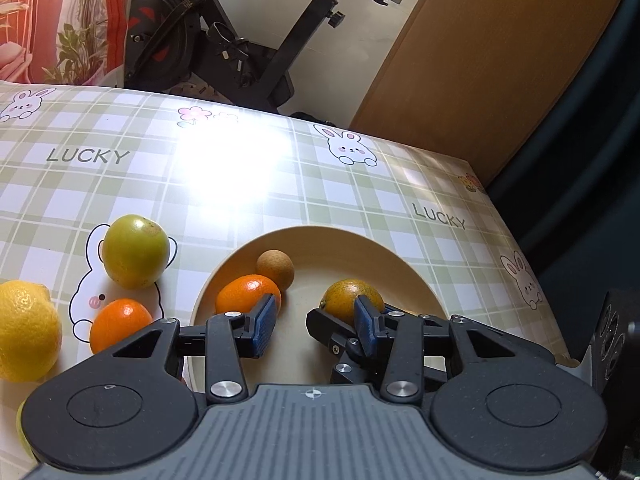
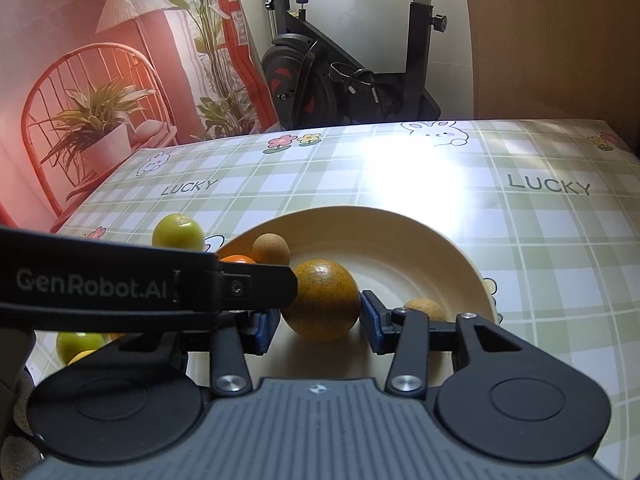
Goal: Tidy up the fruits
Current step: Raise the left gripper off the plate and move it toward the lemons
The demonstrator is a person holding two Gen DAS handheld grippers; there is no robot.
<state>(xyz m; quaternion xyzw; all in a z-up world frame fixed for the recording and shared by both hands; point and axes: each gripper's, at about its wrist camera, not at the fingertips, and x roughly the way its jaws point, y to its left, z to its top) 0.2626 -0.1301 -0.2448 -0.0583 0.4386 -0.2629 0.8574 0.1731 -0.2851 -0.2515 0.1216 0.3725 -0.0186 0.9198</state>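
Here the counter (image 1: pixel 120 184), under a checked cloth with rabbits, fills both views. On it, at lower centre, sits a cream plate (image 1: pixel 360 248). The right gripper (image 2: pixel 320 320) grasps a speckled orange fruit (image 2: pixel 324 300) over the plate, its blue fingers (image 2: pixel 370 322) pressed to both sides. The left gripper (image 1: pixel 316 322) hangs partly open above the plate, holding nothing; one finger's tip lies in front of a small orange (image 1: pixel 246 294). A brown ball-like fruit (image 1: pixel 275 269) touches that orange. At left on the cloth lie a lemon (image 1: pixel 26 330), a green fruit (image 1: pixel 134 252) and another orange (image 1: pixel 118 322).
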